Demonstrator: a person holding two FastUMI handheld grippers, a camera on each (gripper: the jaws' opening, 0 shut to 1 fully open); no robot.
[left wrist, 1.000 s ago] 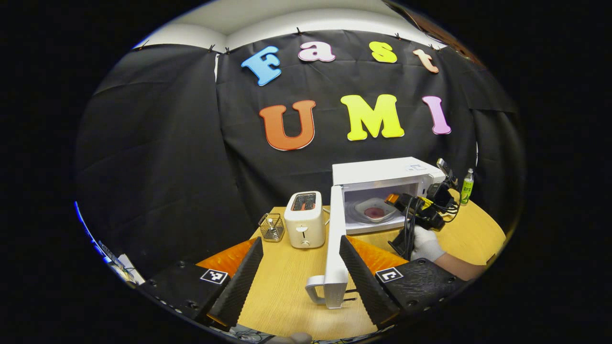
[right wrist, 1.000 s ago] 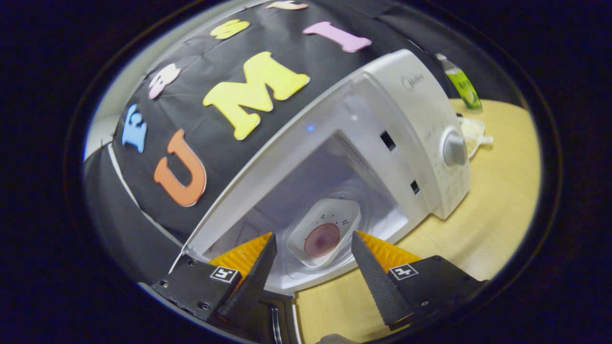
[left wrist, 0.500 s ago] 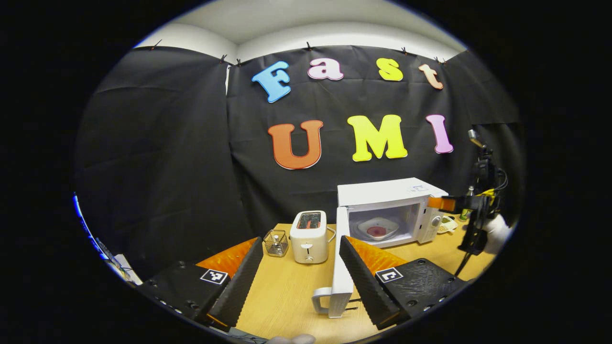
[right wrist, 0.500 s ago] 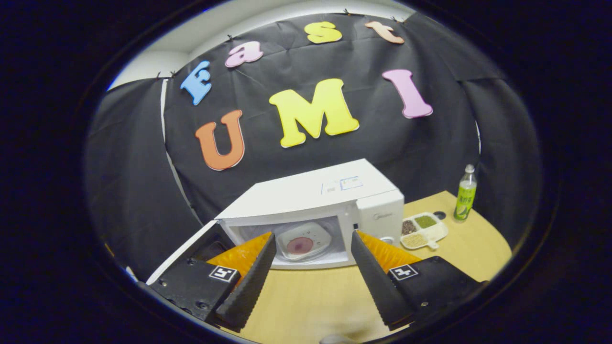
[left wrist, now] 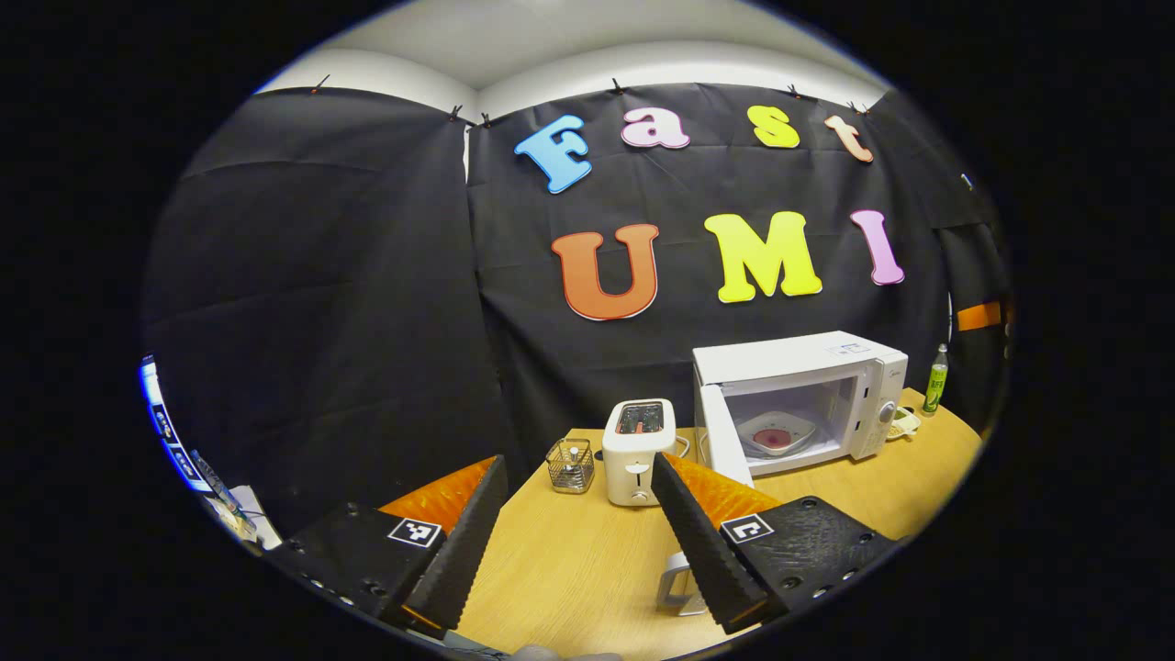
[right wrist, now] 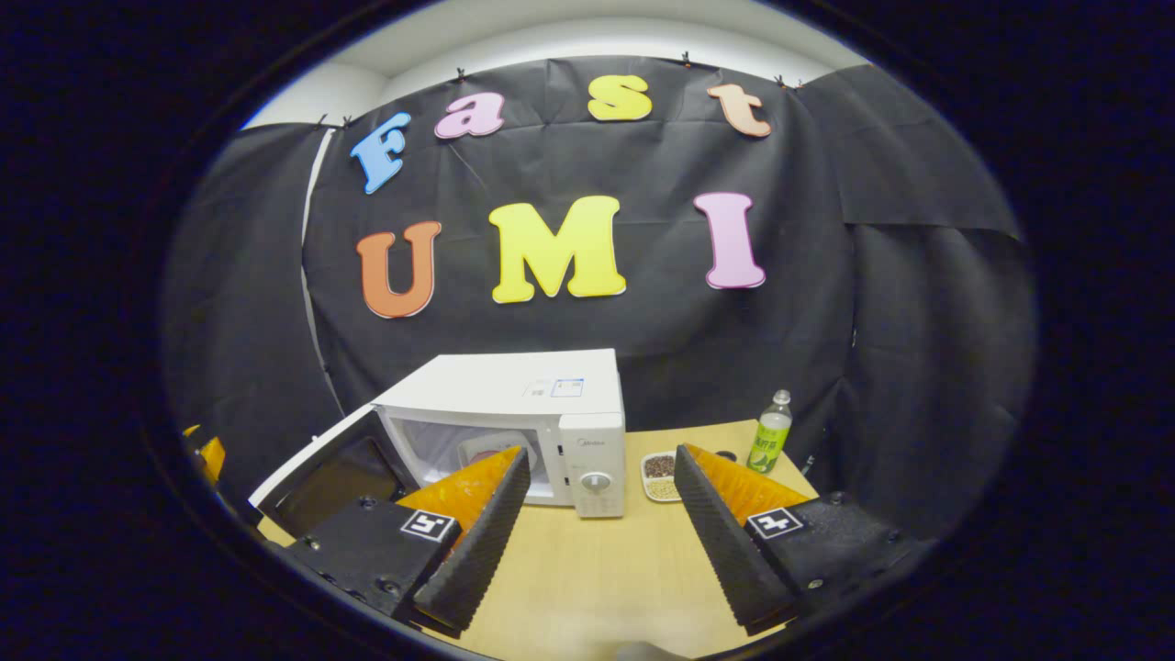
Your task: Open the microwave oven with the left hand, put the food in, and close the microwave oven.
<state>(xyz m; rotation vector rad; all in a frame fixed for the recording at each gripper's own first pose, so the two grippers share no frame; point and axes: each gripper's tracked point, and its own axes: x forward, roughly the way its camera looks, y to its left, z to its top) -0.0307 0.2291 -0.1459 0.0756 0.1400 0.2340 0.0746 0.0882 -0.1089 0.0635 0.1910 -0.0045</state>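
The white microwave (left wrist: 799,367) stands at the right of the table with its door (left wrist: 722,445) swung open toward me. A white plate of pink food (left wrist: 776,433) rests inside the cavity. My left gripper (left wrist: 578,464) is open and empty, well back from the oven; the door's handle (left wrist: 677,585) shows beside its right finger. In the right gripper view the microwave (right wrist: 514,395) sits ahead on the left, its door (right wrist: 321,473) open, and the plate (right wrist: 482,447) is partly hidden by a finger. My right gripper (right wrist: 601,454) is open, empty and clear of the oven.
A white toaster (left wrist: 638,450) and a wire basket (left wrist: 571,464) stand left of the microwave. A green bottle (right wrist: 771,441) and a divided dish of grains (right wrist: 659,468) sit to its right. Bare wooden table (right wrist: 597,569) lies in front of both grippers.
The right gripper has drawn back out of the microwave and away, leaving the plate inside. The left gripper has also pulled back, so the oven looks smaller and farther right.
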